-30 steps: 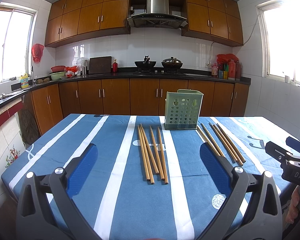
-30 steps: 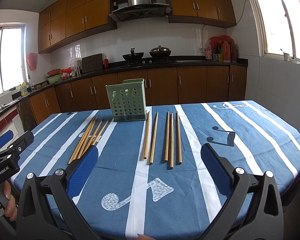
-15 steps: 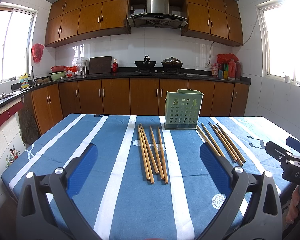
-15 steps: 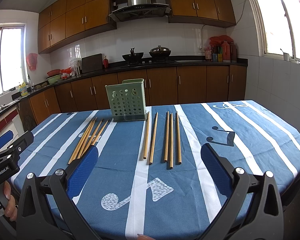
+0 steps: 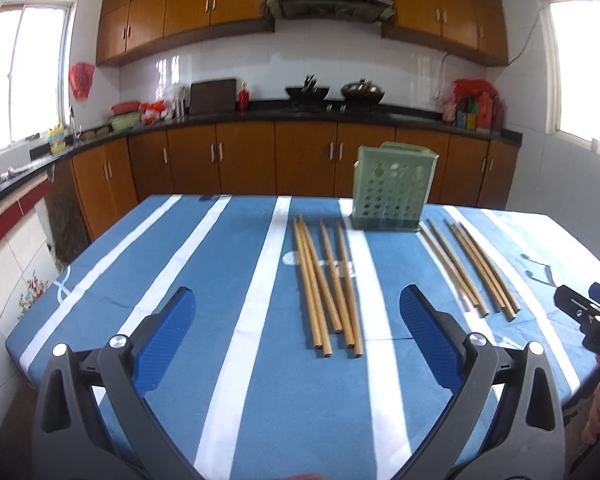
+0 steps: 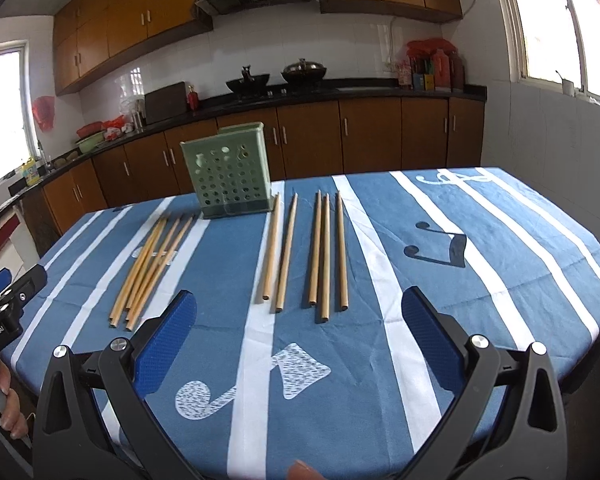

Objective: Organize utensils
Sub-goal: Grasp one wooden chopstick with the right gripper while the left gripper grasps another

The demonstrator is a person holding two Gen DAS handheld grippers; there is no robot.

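Toward the far edge of the worktop (image 6: 500, 240): one green perforated utensil holder (image 6: 230, 172), upright, empty as far as shows. Chopsticks, wooden, lying flat: left group (image 5: 328, 284), five, overlapping; right group (image 6: 306, 252), five, roughly parallel. Left gripper (image 5: 296, 320) and right gripper (image 6: 298, 320): both released, jaws spread wide, holding nothing, above the near edge. Handling advice: descend on one stick near its middle, jaws straddling it crosswise, and avoid neighbours touching it.
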